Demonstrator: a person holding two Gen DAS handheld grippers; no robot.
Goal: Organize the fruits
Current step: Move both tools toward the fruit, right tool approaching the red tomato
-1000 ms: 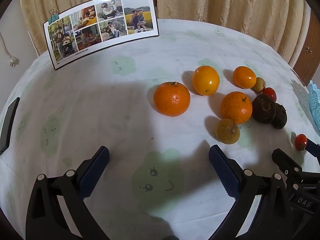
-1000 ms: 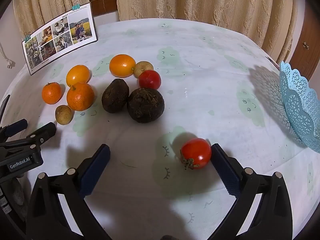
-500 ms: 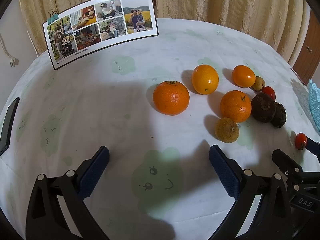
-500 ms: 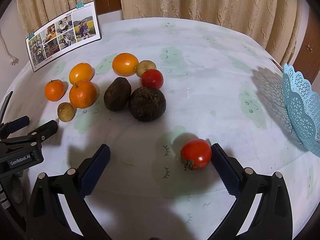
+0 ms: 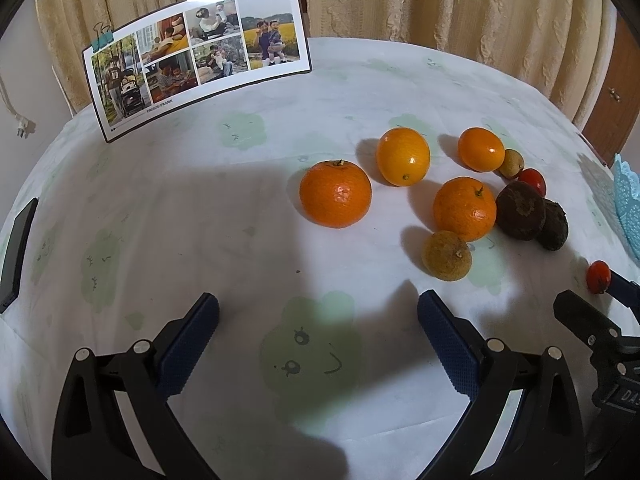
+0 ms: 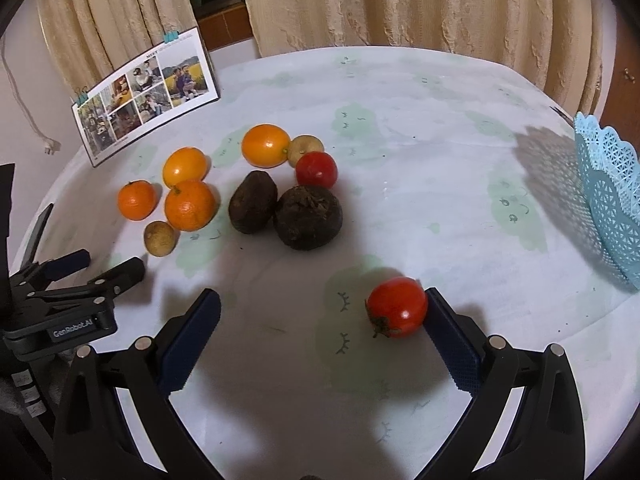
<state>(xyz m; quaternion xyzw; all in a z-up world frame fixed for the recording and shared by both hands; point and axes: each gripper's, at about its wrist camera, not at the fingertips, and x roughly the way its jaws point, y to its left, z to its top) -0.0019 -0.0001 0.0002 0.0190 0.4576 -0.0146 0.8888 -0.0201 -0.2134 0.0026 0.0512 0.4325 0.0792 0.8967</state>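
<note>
My right gripper (image 6: 320,312) is open; a red tomato (image 6: 396,306) lies on the table between its fingers, close against the right finger (image 6: 452,344). Farther off lie two dark brown fruits (image 6: 308,216), a second tomato (image 6: 317,169), several oranges (image 6: 190,205) and small brown fruits (image 6: 160,238). The blue lattice basket (image 6: 612,196) stands at the right edge. My left gripper (image 5: 318,320) is open and empty over bare tablecloth, short of an orange (image 5: 335,193) and a small brown fruit (image 5: 447,255). The near tomato (image 5: 598,277) shows far right beside the right gripper's tips.
A photo card (image 5: 196,52) held by clips stands at the table's back left. A dark phone (image 5: 18,254) lies at the left edge. Curtains hang behind the round table (image 6: 440,140). The left gripper (image 6: 68,292) shows at the left of the right wrist view.
The right wrist view has shifted slightly, so the fruit cluster sits a little farther right in it. The tomato stays between the right fingers. The left gripper has barely moved.
</note>
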